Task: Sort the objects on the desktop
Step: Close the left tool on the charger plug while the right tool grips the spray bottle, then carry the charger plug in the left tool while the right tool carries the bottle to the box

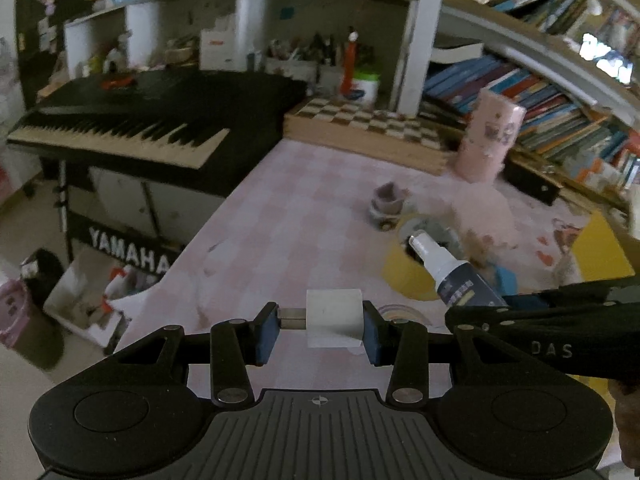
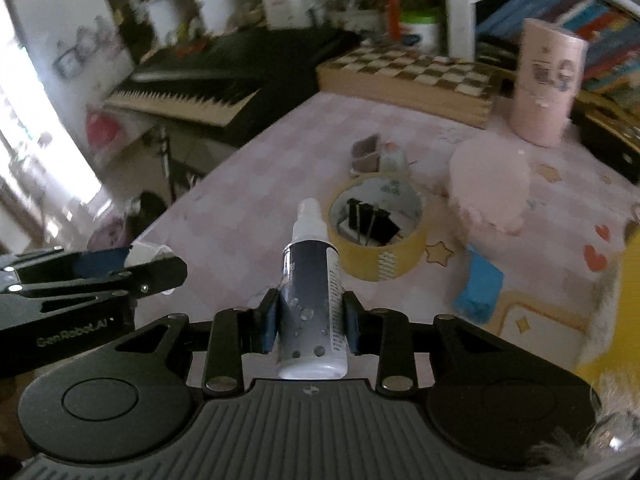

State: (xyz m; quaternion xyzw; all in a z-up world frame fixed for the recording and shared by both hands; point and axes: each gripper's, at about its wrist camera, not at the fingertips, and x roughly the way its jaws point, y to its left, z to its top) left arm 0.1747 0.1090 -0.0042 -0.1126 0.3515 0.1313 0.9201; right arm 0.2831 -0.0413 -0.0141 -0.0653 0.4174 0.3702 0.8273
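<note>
1. Cluttered room: a keyboard [image 1: 120,128] sits upper left in both views, packed bookshelves [image 1: 540,92] fill the upper right, and a chessboard [image 1: 368,120] lies at the far edge of the pink checked bench [image 1: 280,216].

2. The left tool [image 1: 320,322] is clamped on a small white block [image 1: 334,316] with a grey metal stub sticking out of its left side, at lower centre of the left view. It might be a charger plug, but I can't tell.

3. The right tool [image 2: 310,320] has a spray bottle [image 2: 312,300] pinched around its dark body, lower centre of the right view. The jaws are tight on it.

4. The bottle's long axis runs along the fingers, with the white nozzle pointing away from the camera toward the middle of the frame and the flat base toward the camera.

5. Looks to me like the carry stage: both things picked up and clear of the bench, not yet set anywhere.

6. Just past the nozzle there's a yellow tape roll [image 2: 376,232] with black binder clips [image 2: 370,220] inside, and a pink cylinder tub [image 2: 546,80] at upper right.

7. The next move needs a drop spot chosen. I can't tell which container is meant, so I'd keep the bottle from swinging into the tape roll.
</note>
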